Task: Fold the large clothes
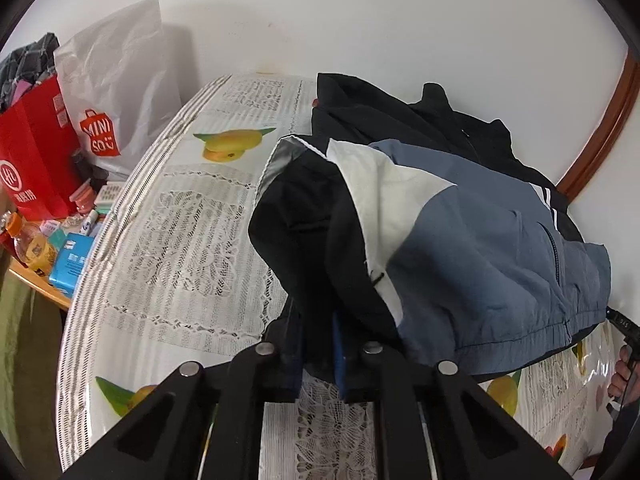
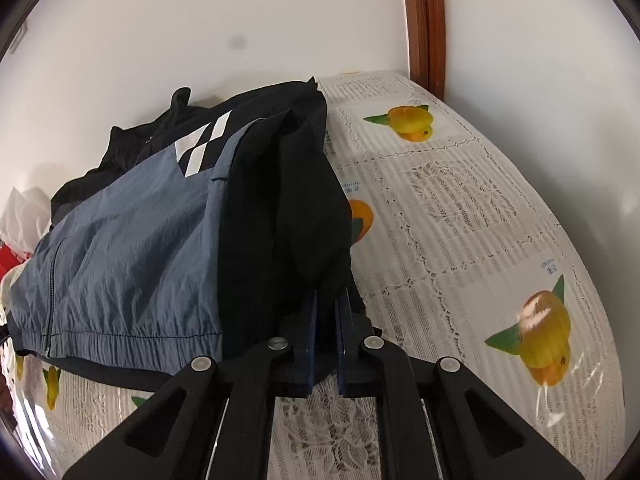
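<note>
- Jacket (image 1: 460, 240) sleeves pinched in both tools: left gripper (image 1: 318, 344) and right gripper (image 2: 326, 336) clamp black fabric
- White bag (image 1: 116, 92) far left reads "MINISO"

Red bag (image 1: 34, 160) beside white Miniso bag (image 1: 116, 92) on fruit-print tablecloth (image 1: 180, 216).

There is one jacket (image 1: 472, 240), blue, black and white. There are two grippers: the left gripper (image 1: 318, 344) and the right gripper (image 2: 326, 332). At the left of the left wrist view there is one red paper bag (image 1: 36, 160), one white plastic bag (image 1: 116, 92), one bottle with an orange cap (image 1: 30, 244) and one blue box (image 1: 72, 262).
</note>
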Available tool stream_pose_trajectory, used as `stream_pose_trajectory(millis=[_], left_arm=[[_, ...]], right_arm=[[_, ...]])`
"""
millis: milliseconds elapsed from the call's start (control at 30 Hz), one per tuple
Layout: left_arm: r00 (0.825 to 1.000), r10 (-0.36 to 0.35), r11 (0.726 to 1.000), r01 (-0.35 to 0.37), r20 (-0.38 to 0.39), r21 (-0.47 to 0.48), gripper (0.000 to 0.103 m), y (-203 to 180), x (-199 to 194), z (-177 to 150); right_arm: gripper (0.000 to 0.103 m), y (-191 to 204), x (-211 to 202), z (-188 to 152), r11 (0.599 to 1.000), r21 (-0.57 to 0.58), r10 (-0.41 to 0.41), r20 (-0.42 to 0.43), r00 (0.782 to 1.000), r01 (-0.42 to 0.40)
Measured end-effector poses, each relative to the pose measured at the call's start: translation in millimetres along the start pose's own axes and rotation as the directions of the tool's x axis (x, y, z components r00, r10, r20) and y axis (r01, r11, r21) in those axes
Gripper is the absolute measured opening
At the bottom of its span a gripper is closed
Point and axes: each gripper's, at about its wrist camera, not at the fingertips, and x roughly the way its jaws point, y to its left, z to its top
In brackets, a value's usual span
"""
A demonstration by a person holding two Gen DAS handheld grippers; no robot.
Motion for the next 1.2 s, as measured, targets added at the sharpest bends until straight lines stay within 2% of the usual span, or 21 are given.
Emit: stream_pose_trajectory(millis=[100, 333, 700, 833, 967, 1067, 1133, 1200], left_arm=[[1.000, 0.007, 1.000, -0.008, 0.023, 0.020, 0.009, -2.9, -14.4, -5.6], [1.000, -0.007, 1.000, 0.007, 0.024, 0.019, 0.009, 2.2, -41.9, -29.8], [1.000, -0.024, 0.999, 0.024, -0.004, 0.034, 0.010, 8.6, -80.0, -89.7], [1.000, -0.022, 0.999, 0.022, -0.001, 0.030, 0.015, 9.8, -87.7, -97.4], [1.000, -0.020, 1.000, 0.020, 0.015, 0.020, 0.018, 11.2, -97.0, -99.7], [0.999, -0.001, 1.000, 0.000, 0.053, 0.018, 0.021, 12.3, -107.8, -101.3], [0.998, -0.014, 1.000, 0.013, 0.061, 0.010, 0.027, 12.6, -113.8, -103.3], [0.997, -0.024, 1.000, 0.023, 0.073, 0.012, 0.033, 11.3, -120.8, -106.2]], right_arm=[[0.004, -0.6, -13.1, -4.5, 1.000, -0.019, 0.015, 0.011, 1.000, -0.015], [0.004, -10.3, -41.2, -20.5, 0.999, -0.025, 0.027, 0.013, 1.000, -0.027], [0.004, -13.4, -46.4, -25.0, 0.999, -0.029, 0.032, 0.010, 0.999, -0.032], [0.006, -17.0, -46.0, -28.1, 1.000, -0.029, -0.012, -0.002, 1.000, 0.012], [0.006, -22.2, -65.7, -32.1, 0.995, -0.015, -0.102, 0.047, 0.994, 0.103], [0.010, -19.3, -84.9, -28.2, 0.996, -0.024, -0.086, 0.087, 0.992, 0.088], [0.018, -12.4, -97.7, -26.2, 0.997, -0.035, -0.063, 0.105, 0.992, 0.067], [0.037, -1.9, -105.4, -26.2, 0.997, -0.061, -0.038, 0.124, 0.992, 0.046]])
